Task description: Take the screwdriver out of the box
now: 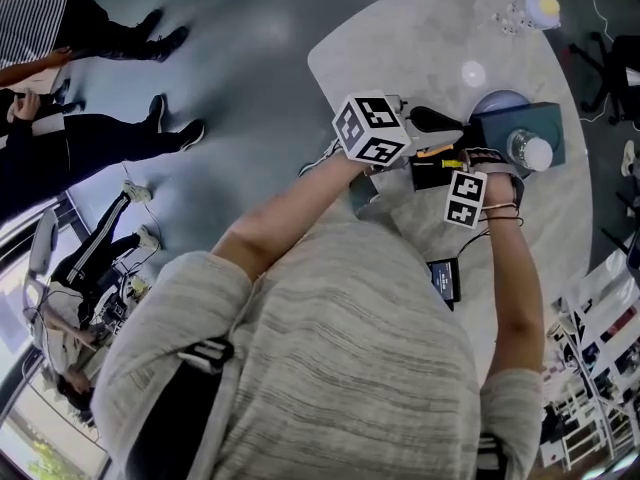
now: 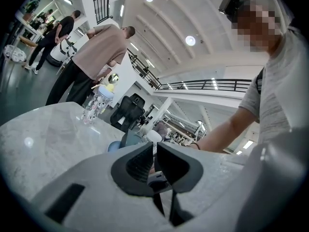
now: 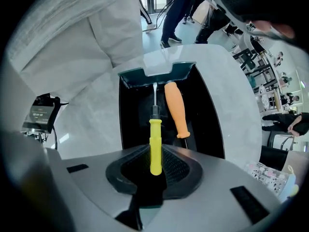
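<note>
- Pale marbled table (image 1: 430,38) carries everything; bystanders (image 1: 90,128) stand on the grey floor at 9 to 10 o'clock in the head view.
- In the right gripper view the yellow screwdriver (image 3: 154,134) lies along the middle of the black box (image 3: 135,110), with its shaft running toward 12 o'clock.
- Its tip disappears under a teal edge (image 3: 157,72) at the box's far end.
- The right gripper (image 3: 156,151) points down into the box, and its two pads are closed on the end of the yellow handle.
- Whether the screwdriver has left the box floor cannot be told.
- An orange-handled tool (image 3: 175,110) lies just beside it at 1 o'clock; its shaft is hidden.
- The gripper body cuts off the box's near end, and in the head view the marker cube (image 1: 466,198) covers most of the box.
- A black device (image 3: 41,112) sits at 9 o'clock on the table, its screen too small to read.
- The left gripper (image 2: 155,153) is level above the table, with its jaws together and nothing between them.
</note>
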